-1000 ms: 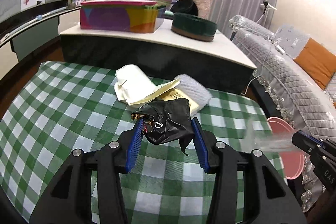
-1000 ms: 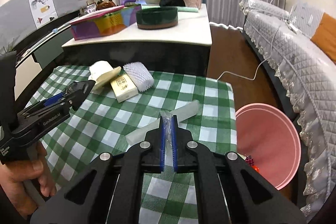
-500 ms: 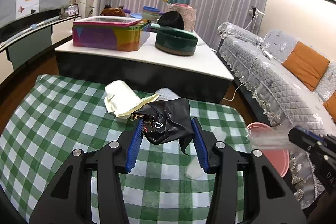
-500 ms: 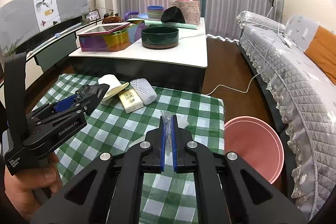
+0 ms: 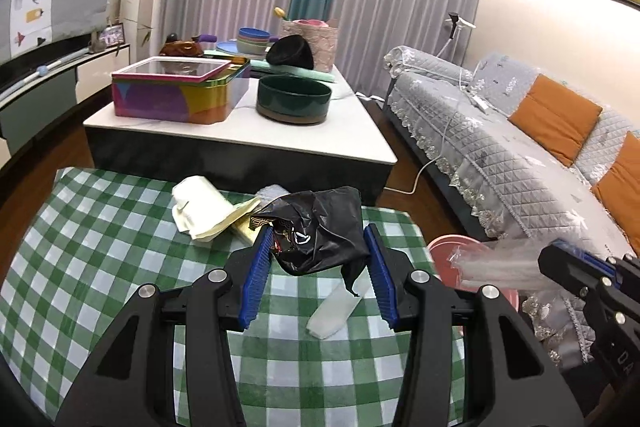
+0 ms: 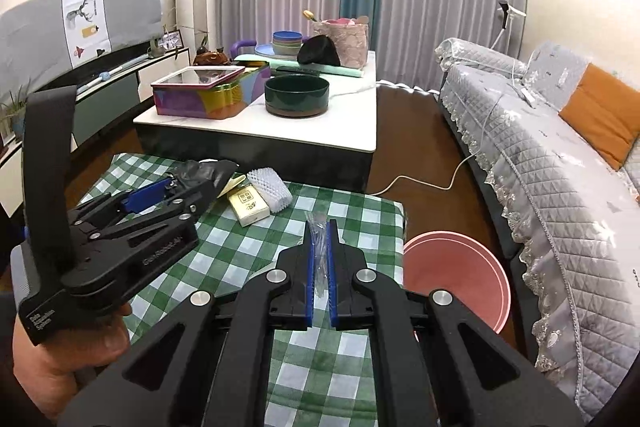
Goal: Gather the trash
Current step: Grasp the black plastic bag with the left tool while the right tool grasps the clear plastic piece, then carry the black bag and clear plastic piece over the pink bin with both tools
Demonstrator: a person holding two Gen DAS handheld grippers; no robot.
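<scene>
We hold the left gripper (image 5: pixel 316 259) clenched on a crumpled black bag (image 5: pixel 324 227), its blue pads (image 5: pixel 256 267) pressing the bag from both sides while a loose tail of it hangs down between the fingers, clear of the checked cloth (image 5: pixel 100 259). On the cloth just under that tail, at about five o'clock from the bag, lies a pale wrapper (image 5: pixel 334 311). Our right gripper (image 6: pixel 320 259) is pinched tight on a thin clear wrapper (image 6: pixel 318 231); in the left view that wrapper shows as a blurred clear bundle sticking out at nine o'clock from the right gripper's tip, above the pink bin (image 6: pixel 456 279). The bin stands on the floor just beside the table's right edge, at three o'clock from our right gripper. In the right view a hand (image 6: pixel 60 359) grips the left tool's handle at about eight o'clock. Farther along the cloth, at eleven o'clock from the right gripper, sit a small cream box (image 6: pixel 248 207) and a white foam net (image 6: pixel 270 189) touching it, with a folded cream paper (image 5: pixel 200 207) beside them. Beyond the cloth stands a low white table (image 6: pixel 352 131) carrying a bright tin (image 6: pixel 208 95) and a dark green bowl (image 6: pixel 297 95). At two o'clock runs a grey sofa (image 6: pixel 560 187) with orange cushions.
</scene>
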